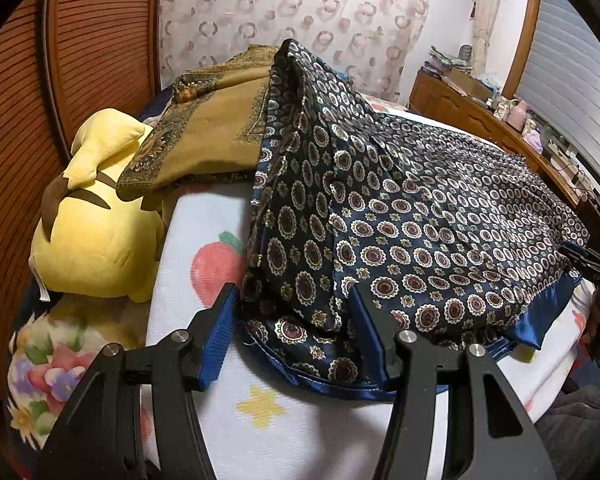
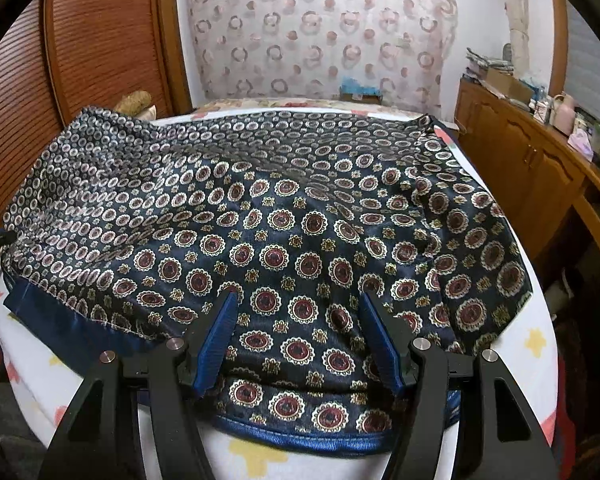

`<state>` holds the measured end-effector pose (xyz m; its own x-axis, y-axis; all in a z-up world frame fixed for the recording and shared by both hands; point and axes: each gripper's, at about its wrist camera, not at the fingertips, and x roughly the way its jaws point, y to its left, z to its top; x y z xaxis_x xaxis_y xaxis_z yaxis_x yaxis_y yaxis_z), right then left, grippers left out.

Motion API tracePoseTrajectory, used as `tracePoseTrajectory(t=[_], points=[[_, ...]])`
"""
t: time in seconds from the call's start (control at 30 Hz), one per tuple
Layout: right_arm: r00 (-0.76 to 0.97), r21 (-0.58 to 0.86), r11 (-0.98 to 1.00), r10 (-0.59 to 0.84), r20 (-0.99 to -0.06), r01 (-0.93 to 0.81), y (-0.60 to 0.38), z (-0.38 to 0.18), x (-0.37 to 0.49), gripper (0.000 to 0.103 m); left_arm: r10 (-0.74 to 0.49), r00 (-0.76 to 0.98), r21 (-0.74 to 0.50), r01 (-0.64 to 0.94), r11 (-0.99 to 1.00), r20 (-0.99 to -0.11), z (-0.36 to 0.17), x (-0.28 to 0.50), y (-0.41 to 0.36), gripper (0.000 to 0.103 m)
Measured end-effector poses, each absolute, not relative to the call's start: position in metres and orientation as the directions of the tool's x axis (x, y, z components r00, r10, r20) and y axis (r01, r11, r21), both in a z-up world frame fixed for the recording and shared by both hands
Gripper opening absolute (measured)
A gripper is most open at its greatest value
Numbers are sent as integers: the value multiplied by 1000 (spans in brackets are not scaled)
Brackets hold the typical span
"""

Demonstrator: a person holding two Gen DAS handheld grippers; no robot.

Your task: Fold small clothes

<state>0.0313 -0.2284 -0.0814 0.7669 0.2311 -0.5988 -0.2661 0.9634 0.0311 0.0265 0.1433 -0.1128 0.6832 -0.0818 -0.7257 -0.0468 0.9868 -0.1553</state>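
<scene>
Black gripper arms with blue pads fill the foreground of both views. On the left gripper (image 1: 294, 312), the jaws stand apart around a rumpled fold of the dark-blue patterned garment (image 1: 420, 216), the cloth lying between the pads with nothing seen pressing on it. On the right gripper (image 2: 298, 312), the jaws are likewise spread, poised over the same garment (image 2: 284, 224) near its blue-bound hem at the near edge of the bed (image 2: 536, 344); no cloth is pinched. Spread across most of the white, fruit-printed bed cover, the garment rises in a peak at its left end (medallions in red and gold). A yellow plush toy (image 1: 96, 236) sits at the bed's left edge, beside a folded tan blanket (image 1: 216, 132). A wooden sideboard (image 2: 532, 168) runs along the right.
</scene>
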Motion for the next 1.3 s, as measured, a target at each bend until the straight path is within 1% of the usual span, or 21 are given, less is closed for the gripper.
tracePoseTrajectory(t=[0.3, 0.43, 0.5, 0.53, 0.57, 0.6, 0.67, 0.77, 0.9, 1.0, 1.13, 1.3], points=[[784, 9, 967, 212, -583, -255, -228, -85, 28, 66, -78, 685, -163, -60, 985, -725, -114, 29, 145, 57], [784, 24, 967, 220, -581, -254, -231, -86, 28, 67, -76, 687, -161, -61, 985, -723, -115, 29, 145, 57], [783, 29, 966, 226, -580, -257, -233, -86, 29, 67, -72, 688, -158, -62, 985, -722, -115, 30, 145, 53], [782, 28, 966, 226, -581, -258, -233, -86, 28, 67, -75, 689, -162, -62, 985, -721, -115, 30, 145, 49], [782, 26, 966, 225, -582, -259, -233, -86, 29, 68, -84, 689, -172, -59, 983, -720, -114, 31, 146, 40], [781, 24, 965, 225, -583, -260, -234, -85, 30, 68, -98, 688, -185, -54, 981, -719, -114, 32, 146, 27], [780, 22, 965, 225, -584, -262, -234, -85, 30, 68, -144, 675, -219, -26, 975, -723, -115, 34, 144, 6], [779, 26, 964, 230, -583, -265, -235, -84, 30, 68, -142, 700, -195, 3, 981, -700, -106, 32, 135, 5], [775, 31, 962, 239, -585, -272, -238, -83, 31, 69, -184, 757, -220, 54, 974, -628, -79, 30, 124, 5], [755, 62, 957, 263, -601, -284, -244, -80, 34, 69, -215, 786, -223, 100, 970, -579, -59, 34, 112, 5], [745, 111, 955, 284, -603, -275, -260, -74, 37, 69, -274, 811, -238, 172, 956, -517, -34, 46, 91, 4], [760, 107, 962, 266, -593, -253, -280, -68, 37, 68, -353, 815, -234, 272, 933, -460, -3, 67, 56, 4]])
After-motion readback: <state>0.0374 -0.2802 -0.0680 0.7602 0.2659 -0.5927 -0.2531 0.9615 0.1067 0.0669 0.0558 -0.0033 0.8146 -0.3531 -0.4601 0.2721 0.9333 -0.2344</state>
